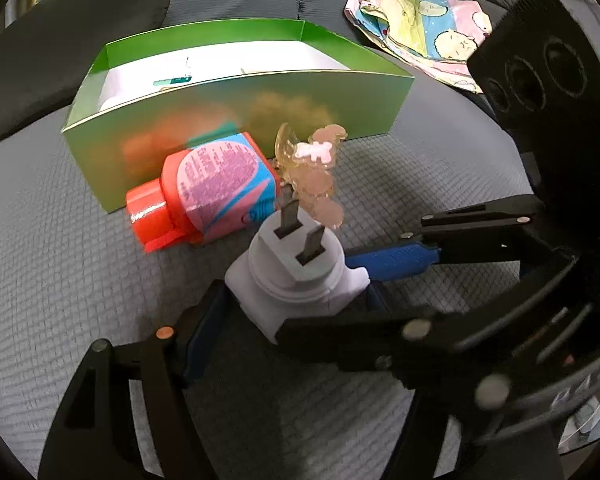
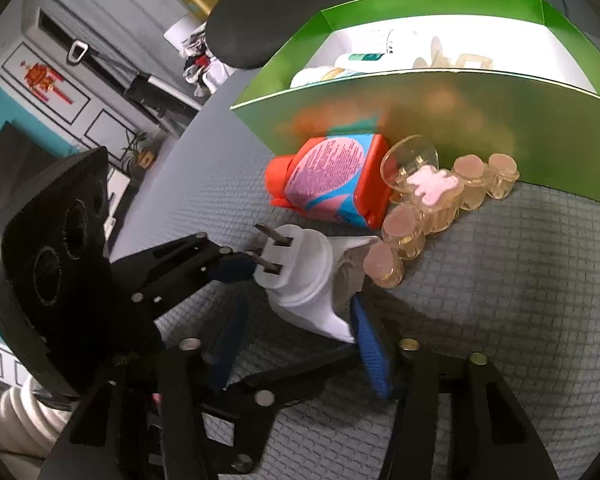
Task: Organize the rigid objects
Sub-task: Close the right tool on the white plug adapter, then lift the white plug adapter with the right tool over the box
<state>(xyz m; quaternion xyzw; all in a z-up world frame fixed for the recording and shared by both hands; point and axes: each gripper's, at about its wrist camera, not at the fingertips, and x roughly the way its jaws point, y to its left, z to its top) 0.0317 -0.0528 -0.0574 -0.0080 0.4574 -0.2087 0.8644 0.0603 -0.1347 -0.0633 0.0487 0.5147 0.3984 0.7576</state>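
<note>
Left gripper [image 1: 296,300]: its blue-padded fingers stood on either side of the white plug adapter [image 1: 300,276], pads against the body, pinching it.
Right gripper [image 2: 296,320]: it reached the same adapter from the other side; one blue pad [image 2: 370,356] lay against the lower end of the body, the other blue pad [image 2: 228,344] stood beside it. The view was blurred there, so full contact of both pads probably held but could not be confirmed.
White plug adapter: it sat between the two tools, close above the grey quilted surface [image 1: 60,280], with its two flat metal prongs [image 1: 300,232] pointing up and away toward the box.
Orange container [image 1: 212,192]: it lay on its side just beyond the adapter, cap end toward the left in the left wrist view, bearing a pink and blue label, touching or nearly touching the front wall of the box.
Translucent hair clip [image 2: 432,196]: amber-toned, with a pink bear-shaped ornament and round pink studs, it lay just beside the orange container, against the box's front wall.
Green cardboard box [image 1: 240,108]: open-topped, white inside, it stood behind both items; a white tube and a pale clip showed inside it in the right wrist view.
Patterned cloth [image 1: 420,28]: pastel print, it lay well behind the box, on a grey cushion.
</note>
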